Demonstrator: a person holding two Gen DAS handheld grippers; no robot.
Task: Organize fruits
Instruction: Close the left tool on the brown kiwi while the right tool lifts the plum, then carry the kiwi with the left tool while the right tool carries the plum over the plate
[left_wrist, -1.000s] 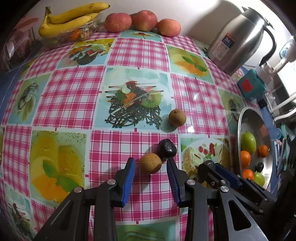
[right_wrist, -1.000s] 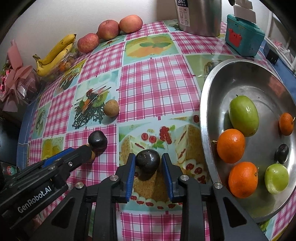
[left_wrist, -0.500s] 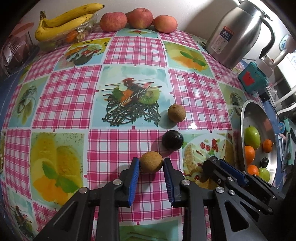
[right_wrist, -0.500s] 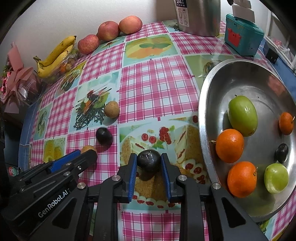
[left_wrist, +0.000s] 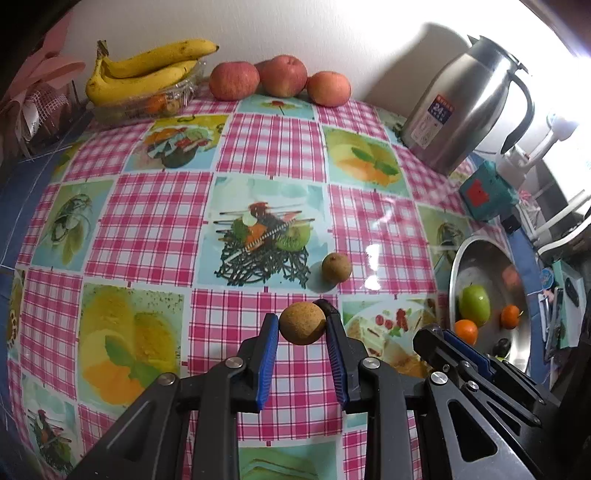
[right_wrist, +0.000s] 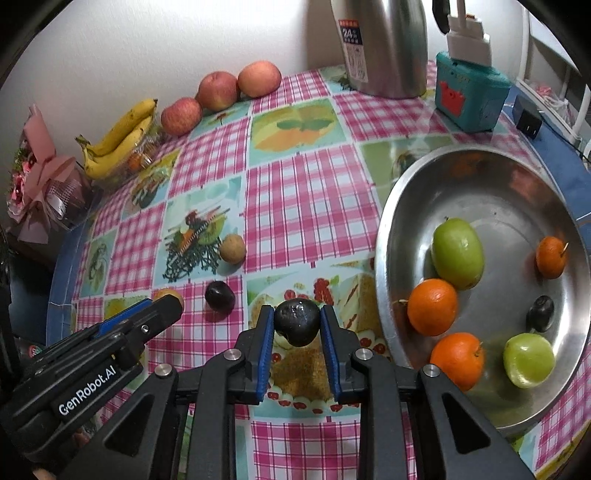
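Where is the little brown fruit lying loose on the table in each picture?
Left wrist view: the loose brown fruit lies right of centre, beside the printed kiwi dish.
Right wrist view: left of centre, beside the same print.
Shared landmark: the steel kettle, at the top of both.

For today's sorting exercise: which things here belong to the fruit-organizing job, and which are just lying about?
Job: brown fruit in left tongs; dark plum in right tongs; loose plum; second brown fruit; steel tray.

Lying about: kettle; teal box; bouquet.
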